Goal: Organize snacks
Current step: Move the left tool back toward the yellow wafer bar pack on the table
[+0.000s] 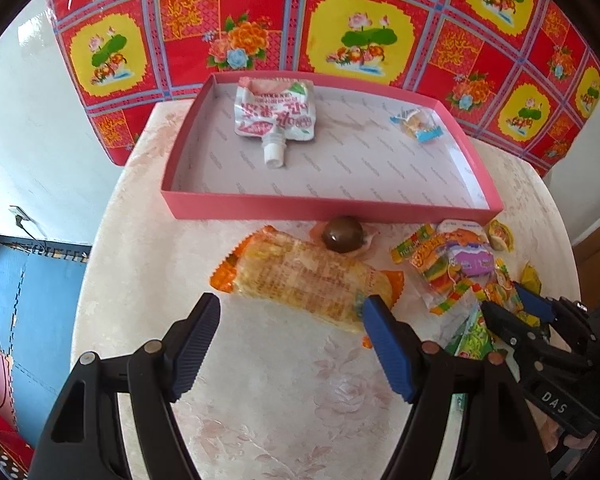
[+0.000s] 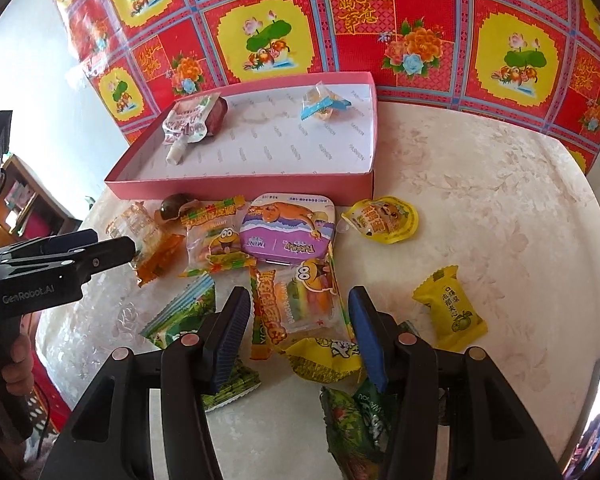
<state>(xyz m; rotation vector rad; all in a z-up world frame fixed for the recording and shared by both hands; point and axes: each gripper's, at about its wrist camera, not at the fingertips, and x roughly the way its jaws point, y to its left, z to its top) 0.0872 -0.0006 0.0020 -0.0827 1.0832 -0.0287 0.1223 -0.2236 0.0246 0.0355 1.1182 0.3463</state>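
Observation:
My left gripper (image 1: 292, 312) stands open low over the table. A long orange snack pack (image 1: 312, 280) lies slanted just beyond its fingertips; the right pad overlaps the pack's near end and the left pad is apart from it. My right gripper (image 2: 299, 302) is open and straddles a burger gummy bag (image 2: 304, 304) that lies on the snack pile. The pink box (image 1: 324, 208) at the back holds a white spout pouch (image 1: 274, 114) and a small blue-edged candy (image 1: 416, 124). A chocolate ball (image 1: 342, 234) rests against the box's front wall.
A purple mint tin (image 2: 288, 228) overlaps the gummy bags. Around the pile lie a yellow round pack (image 2: 384, 220), a yellow candy (image 2: 450, 312) and green packets (image 2: 180, 316). A hand (image 2: 16, 360) holds the left gripper (image 2: 112, 242). A red floral cloth (image 1: 260, 20) hangs behind.

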